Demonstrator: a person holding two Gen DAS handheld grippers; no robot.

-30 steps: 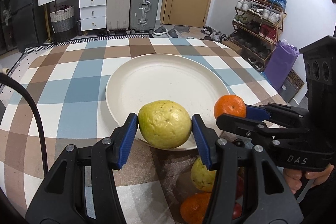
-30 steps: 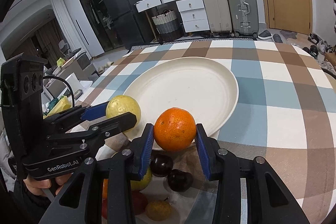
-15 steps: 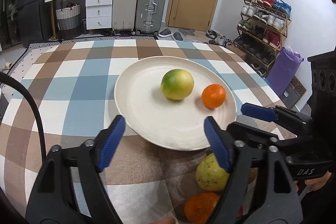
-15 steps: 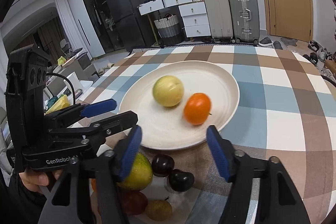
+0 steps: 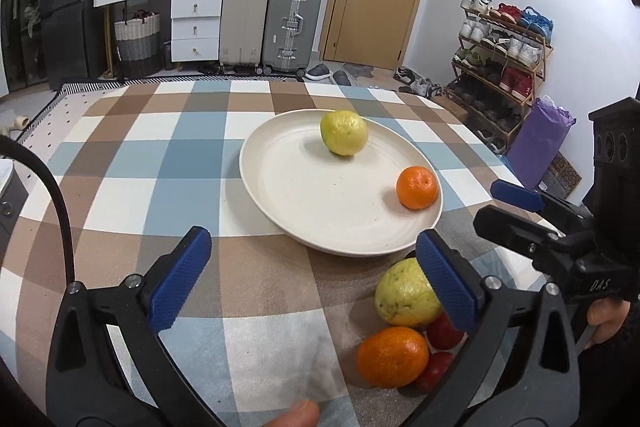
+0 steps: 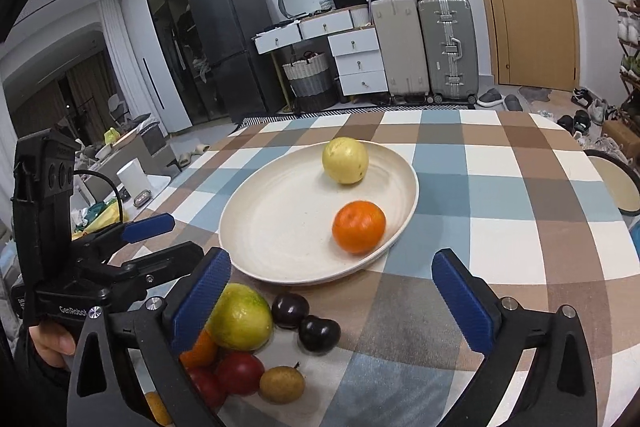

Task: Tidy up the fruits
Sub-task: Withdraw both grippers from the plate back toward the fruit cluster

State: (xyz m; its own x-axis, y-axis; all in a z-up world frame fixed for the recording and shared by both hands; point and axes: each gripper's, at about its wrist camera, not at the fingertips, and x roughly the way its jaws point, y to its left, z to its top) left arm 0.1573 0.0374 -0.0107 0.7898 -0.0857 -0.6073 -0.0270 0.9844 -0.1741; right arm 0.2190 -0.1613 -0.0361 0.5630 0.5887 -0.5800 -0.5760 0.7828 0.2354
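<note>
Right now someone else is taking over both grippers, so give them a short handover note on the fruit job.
Left gripper: open, empty, pulled back from the plate.
Right gripper: open, empty, also back at the near edge.
On the plate: one yellow-green guava toward the far rim and one orange near the right rim, apart from each other.
Left on the tablecloth in front of the plate, in a pile: a second guava, another orange, two dark plums, red fruits, a small brownish fruit.
Done: two fruits plated. Left: the pile.
</note>
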